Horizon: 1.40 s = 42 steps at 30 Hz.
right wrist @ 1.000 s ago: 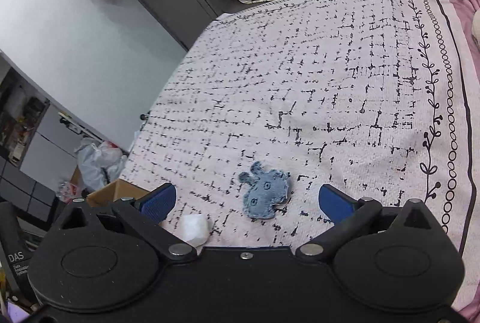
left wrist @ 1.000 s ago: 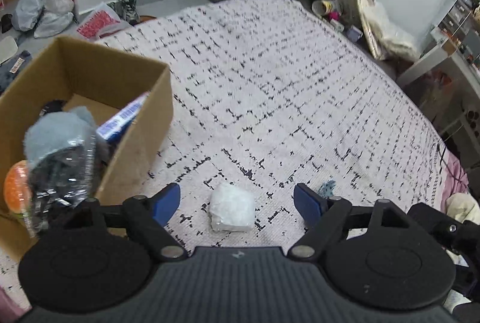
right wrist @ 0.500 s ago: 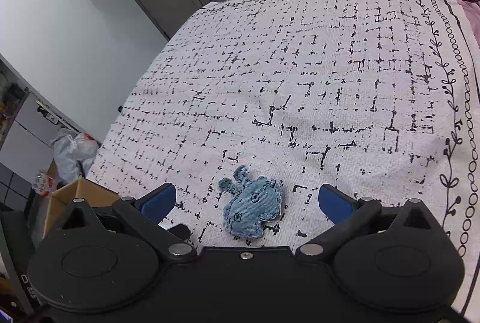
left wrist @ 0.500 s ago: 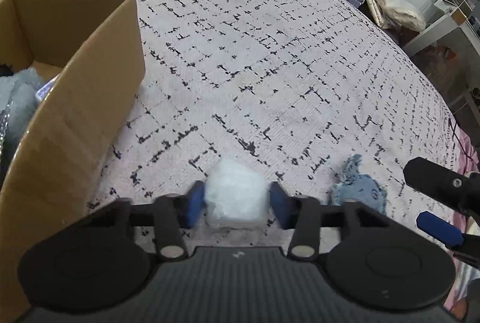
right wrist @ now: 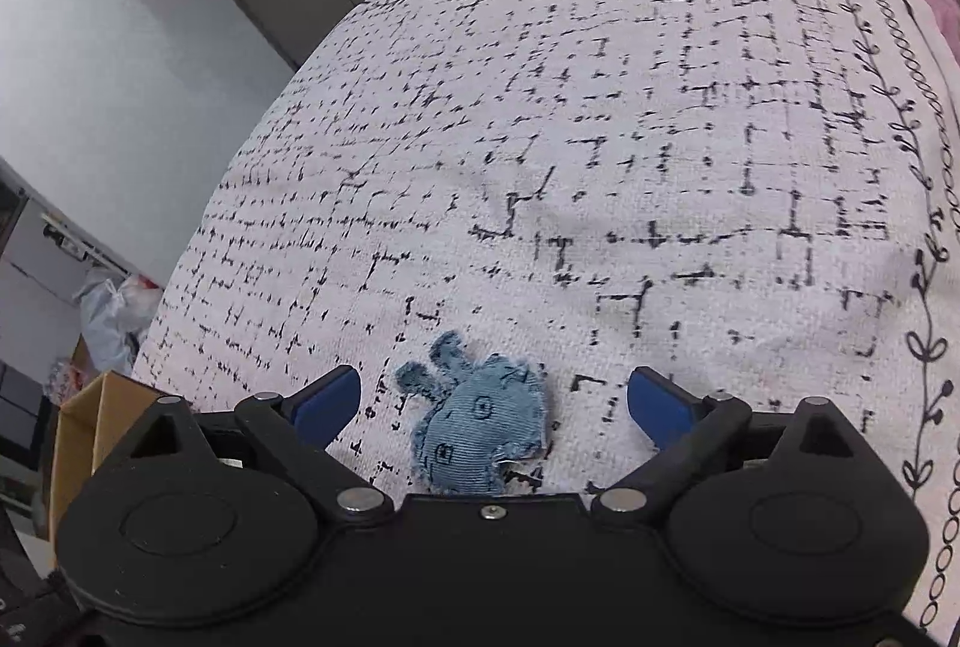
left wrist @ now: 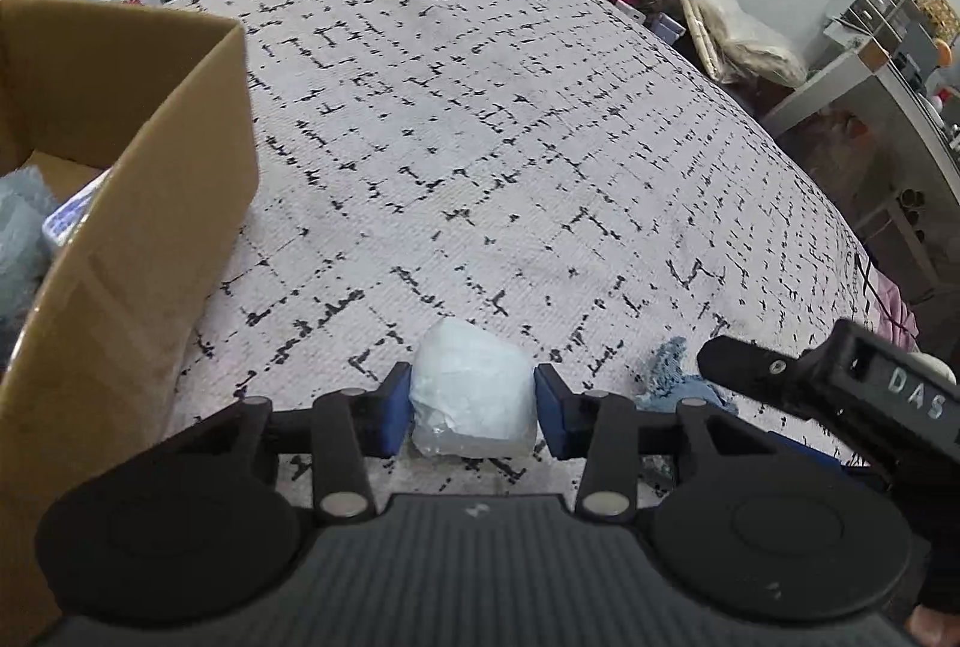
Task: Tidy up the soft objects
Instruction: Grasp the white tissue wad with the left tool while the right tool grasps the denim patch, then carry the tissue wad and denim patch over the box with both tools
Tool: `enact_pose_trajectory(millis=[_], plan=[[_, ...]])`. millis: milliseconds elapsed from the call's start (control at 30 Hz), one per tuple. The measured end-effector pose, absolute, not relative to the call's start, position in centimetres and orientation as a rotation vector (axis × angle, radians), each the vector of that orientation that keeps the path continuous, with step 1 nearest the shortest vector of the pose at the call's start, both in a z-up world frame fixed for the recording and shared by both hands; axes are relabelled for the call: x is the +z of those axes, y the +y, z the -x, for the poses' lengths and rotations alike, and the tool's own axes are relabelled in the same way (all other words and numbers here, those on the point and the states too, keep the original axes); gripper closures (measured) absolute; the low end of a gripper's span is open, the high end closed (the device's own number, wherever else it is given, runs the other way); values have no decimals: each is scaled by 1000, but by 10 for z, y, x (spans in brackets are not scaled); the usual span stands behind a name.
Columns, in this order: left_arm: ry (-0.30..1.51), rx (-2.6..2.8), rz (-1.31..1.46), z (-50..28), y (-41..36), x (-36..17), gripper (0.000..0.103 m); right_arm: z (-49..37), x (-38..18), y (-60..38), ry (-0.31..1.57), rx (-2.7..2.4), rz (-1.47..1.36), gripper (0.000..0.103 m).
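Left tool (left wrist: 473, 410): its blue pads (left wrist: 393, 410) are pressing on both sides of a white wrapped bundle (left wrist: 471, 388); the jaws have just been closing on it, and the bundle is sitting squeezed between them.
White wrapped bundle: it is resting on the bed cover (left wrist: 480, 137), at the near edge of the left wrist view, just right of the cardboard box (left wrist: 126, 203).
Cardboard box: it is standing open on the bed at the left; a pale blue fuzzy item (left wrist: 21, 227) and a blue-and-white packet (left wrist: 69, 221) are lying inside it.
Right tool (right wrist: 493, 404): its jaws are standing spread wide, having just been narrowing a little; the pads are flanking a denim toy (right wrist: 474, 428) without touching it.
Denim toy: a flat, frayed, light blue animal shape with two ears and drawn eyes, lying on the bed cover between the right tool's fingers (right wrist: 657, 404); in the left wrist view it is showing just right of the white bundle, partly hidden behind the right tool's black body.
Bed cover: pale fabric with broken black grid lines, with a vine border (right wrist: 924, 251) running along its right side in the right wrist view.
Surroundings: bags, bottles and clutter are lying on the floor beyond the bed.
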<state>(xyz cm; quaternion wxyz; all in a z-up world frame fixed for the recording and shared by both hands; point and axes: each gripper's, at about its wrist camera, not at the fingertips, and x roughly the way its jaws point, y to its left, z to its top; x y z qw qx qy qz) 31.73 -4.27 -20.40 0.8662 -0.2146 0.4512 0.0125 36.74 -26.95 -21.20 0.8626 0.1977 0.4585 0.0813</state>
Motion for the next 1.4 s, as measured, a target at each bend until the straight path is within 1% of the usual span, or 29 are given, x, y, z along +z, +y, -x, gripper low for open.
enact_pose_trajectory(millis=[167, 200, 267, 333, 367, 400, 467, 500, 533, 567, 633, 667, 900, 1400], plan=[[946, 29, 472, -319, -35, -205, 61, -367, -213, -255, 977, 163, -316, 10], [947, 31, 476, -319, -34, -205, 61, -366, -213, -253, 980, 161, -301, 12], [948, 33, 481, -319, -33, -205, 61, -364, -212, -249, 984, 163, -275, 22], [947, 32, 482, -319, -33, -204, 61, -363, -212, -246, 990, 162, -240, 40], [944, 31, 481, -319, -33, -203, 61, -362, -212, -244, 989, 162, -217, 46], [941, 31, 478, -319, -34, -202, 61, -361, -212, -243, 991, 167, -206, 60], [934, 28, 473, -317, -34, -198, 61, -359, -210, -243, 984, 173, -216, 66], [930, 25, 472, -316, -35, -196, 61, -357, -208, -244, 981, 176, -217, 74], [924, 23, 467, -315, -36, -193, 61, -355, -205, -245, 973, 178, -218, 78], [921, 22, 457, -314, -36, -190, 61, -352, -201, -247, 965, 177, -224, 81], [914, 23, 451, -312, -37, -182, 61, -347, -193, -250, 950, 170, -235, 90], [908, 17, 453, -311, -37, -177, 61, -344, -190, -251, 941, 169, -238, 92], [851, 3, 445, -297, -34, -146, 61, -321, -171, -258, 888, 163, -263, 96], [763, -25, 438, -259, -7, -77, 61, -270, -115, -251, 758, 229, -314, 96]])
